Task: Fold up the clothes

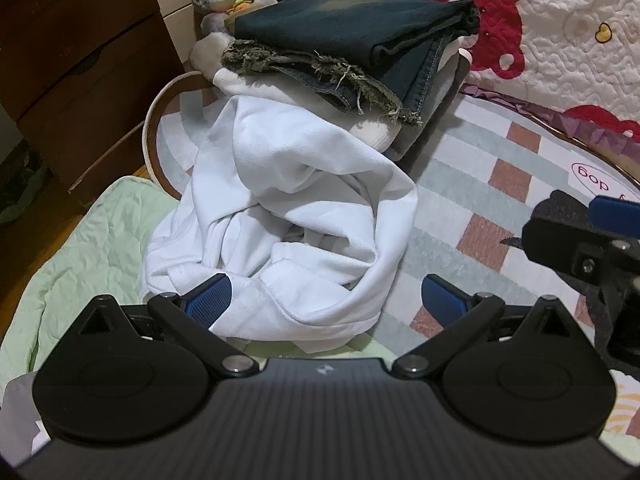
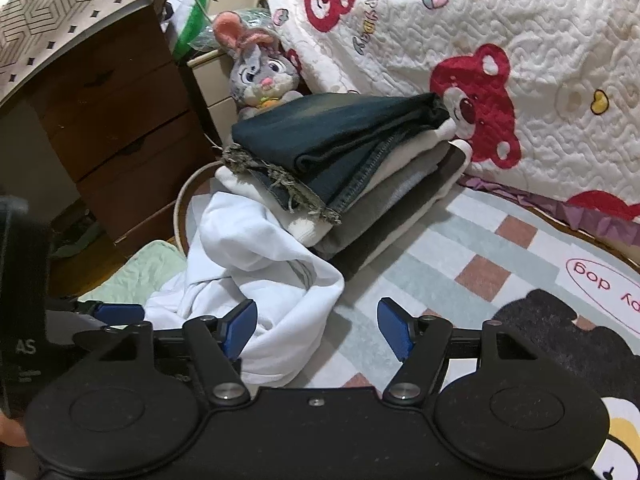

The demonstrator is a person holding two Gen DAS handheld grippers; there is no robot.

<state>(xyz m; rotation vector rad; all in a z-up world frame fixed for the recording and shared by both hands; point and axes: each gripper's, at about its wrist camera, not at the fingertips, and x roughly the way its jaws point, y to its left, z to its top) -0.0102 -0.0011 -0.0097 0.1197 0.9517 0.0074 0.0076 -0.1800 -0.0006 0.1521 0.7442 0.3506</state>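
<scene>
A crumpled white garment point(image 1: 296, 216) lies in a heap on the checked rug point(image 1: 476, 200). It also shows in the right wrist view point(image 2: 256, 276). Behind it stands a stack of folded clothes point(image 1: 352, 52) with a dark green piece on top and frayed denim under it; the stack also shows in the right wrist view point(image 2: 344, 152). My left gripper point(image 1: 326, 300) is open, its fingers on either side of the heap's near edge. My right gripper point(image 2: 318, 326) is open, its left finger against the white cloth. The right gripper shows at the right edge of the left wrist view point(image 1: 592, 232).
A grey plush rabbit point(image 2: 260, 72) sits behind the stack. A brown drawer chest point(image 2: 112, 120) stands at the left. A white quilt with red bears point(image 2: 500, 40) rises at the back right. A pale green quilted mat point(image 1: 88, 248) lies near left.
</scene>
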